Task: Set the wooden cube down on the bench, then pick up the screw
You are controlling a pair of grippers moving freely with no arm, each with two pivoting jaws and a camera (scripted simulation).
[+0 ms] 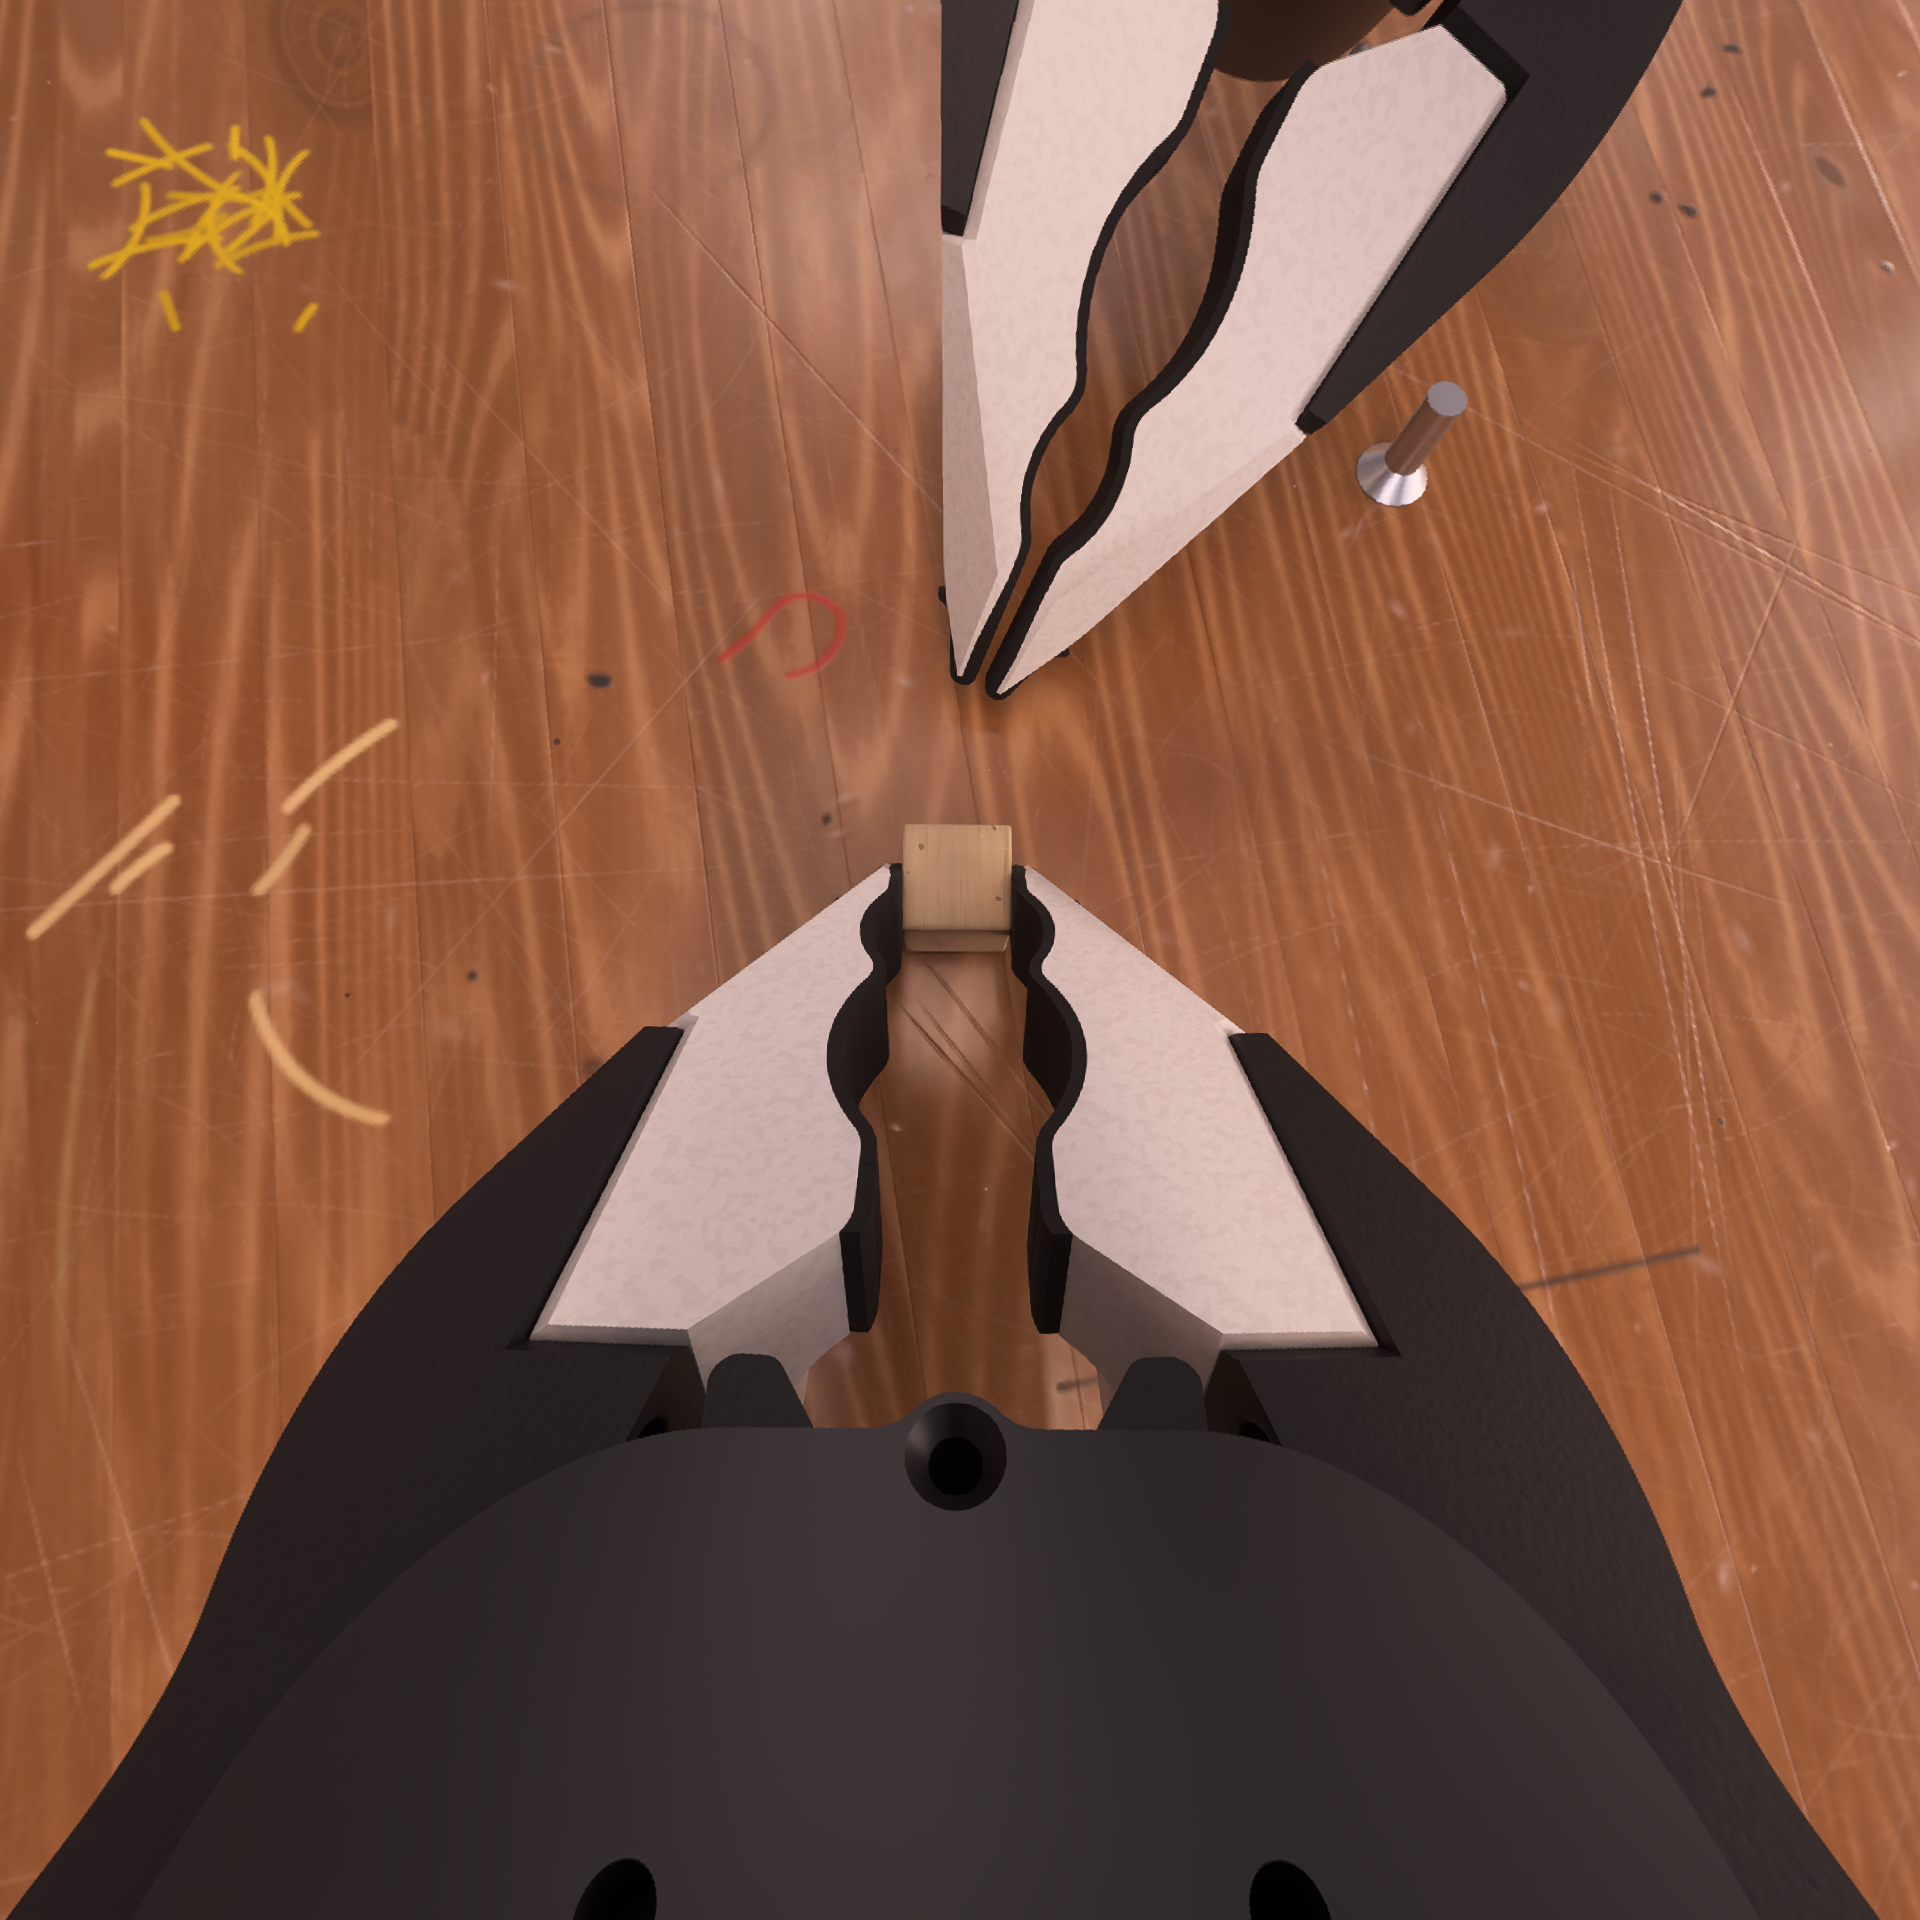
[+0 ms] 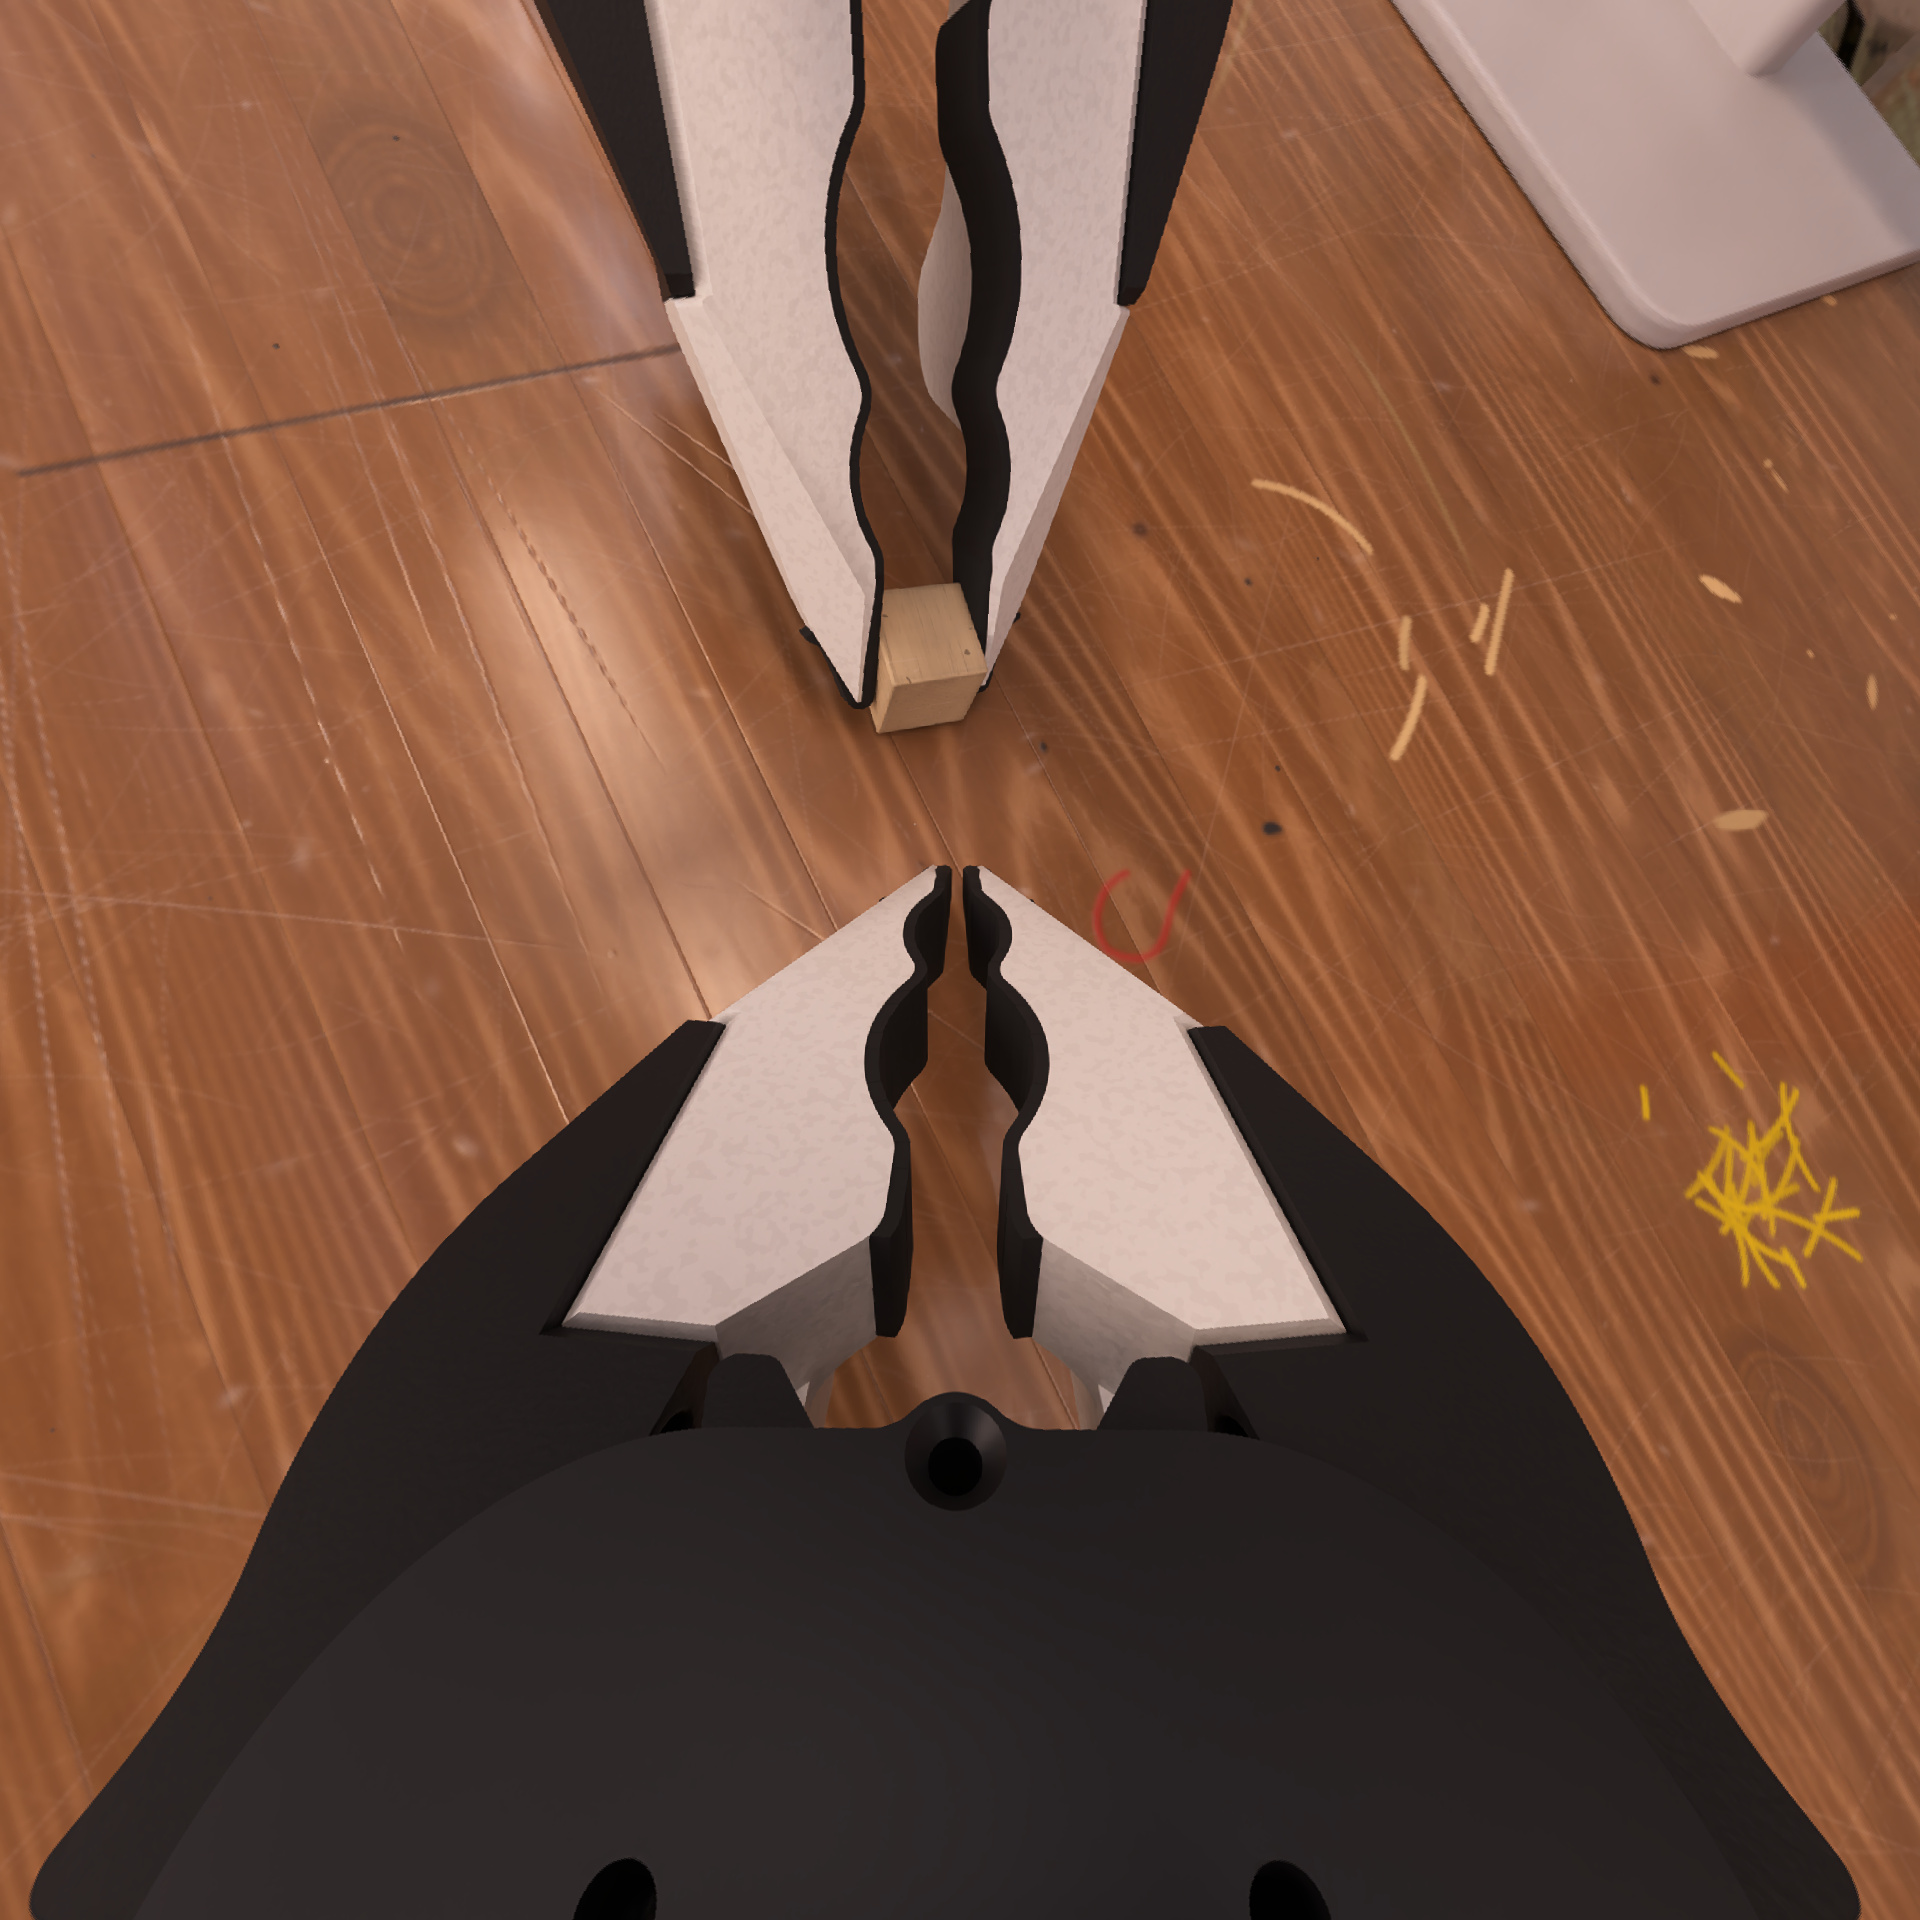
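My left gripper (image 1: 956, 883) is shut on a small pale wooden cube (image 1: 956, 878), held at its fingertips low over the wooden bench (image 1: 520, 623). The right wrist view shows the cube (image 2: 928, 660) between the left gripper's tips (image 2: 925, 665), its lower corner at or just above the bench; I cannot tell if it touches. My right gripper (image 2: 956, 883) is shut and empty, tips facing the cube; it also shows in the left wrist view (image 1: 982, 681). A metal screw (image 1: 1411, 445) with a flat head and brown shank lies on the bench, right of the right gripper.
A yellow pile of shavings (image 1: 213, 203) and pale wood slivers (image 1: 208, 842) lie to the left in the left wrist view. A thin red wire loop (image 1: 795, 634) lies near the right gripper's tips. A white machine base (image 2: 1683, 156) stands at the far right of the right wrist view.
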